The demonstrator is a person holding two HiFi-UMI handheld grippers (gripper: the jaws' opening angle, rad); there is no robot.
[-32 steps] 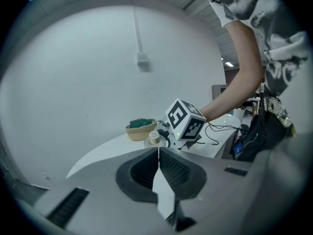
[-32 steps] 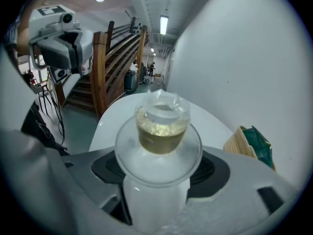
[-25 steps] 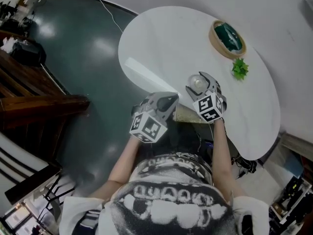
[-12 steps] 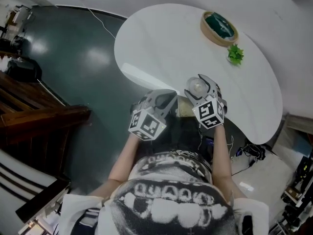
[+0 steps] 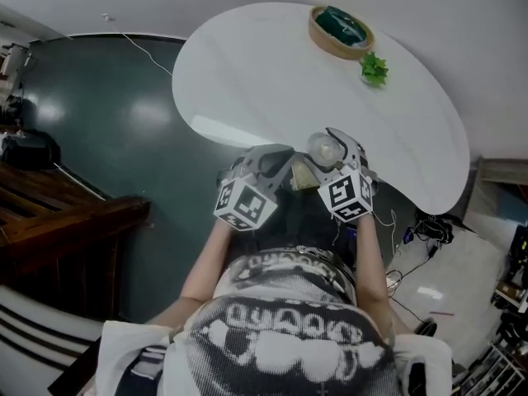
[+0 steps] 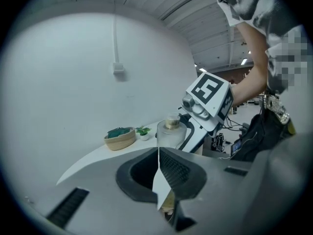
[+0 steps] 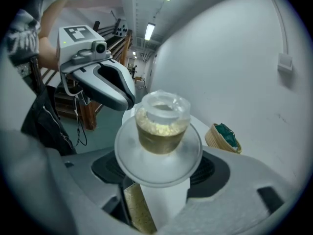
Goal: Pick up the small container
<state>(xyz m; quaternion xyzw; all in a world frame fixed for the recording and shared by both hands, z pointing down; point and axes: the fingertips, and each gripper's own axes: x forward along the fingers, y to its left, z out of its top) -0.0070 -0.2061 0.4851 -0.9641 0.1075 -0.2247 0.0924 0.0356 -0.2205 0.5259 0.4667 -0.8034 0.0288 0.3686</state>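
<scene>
1. Head view: right gripper point(image 5: 330, 139) clamped on container point(image 5: 322, 149), at the near edge of table point(image 5: 247, 73). Left gripper point(image 5: 285, 155) just beside it, fingers closed, empty. Against a second ago: the two grippers stand closer together; basket point(image 5: 340, 31) and plant point(image 5: 374, 68) sit higher and further left in frame.
2. Left gripper view: fingers meet at the tips, nothing between; container just beyond them.
3. Right gripper view: container gripped between both pads, yellowish fill visible.

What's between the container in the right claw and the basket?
Head view: only bare table between the small container and the basket; the small plant stands beside the basket, off that line.
</scene>
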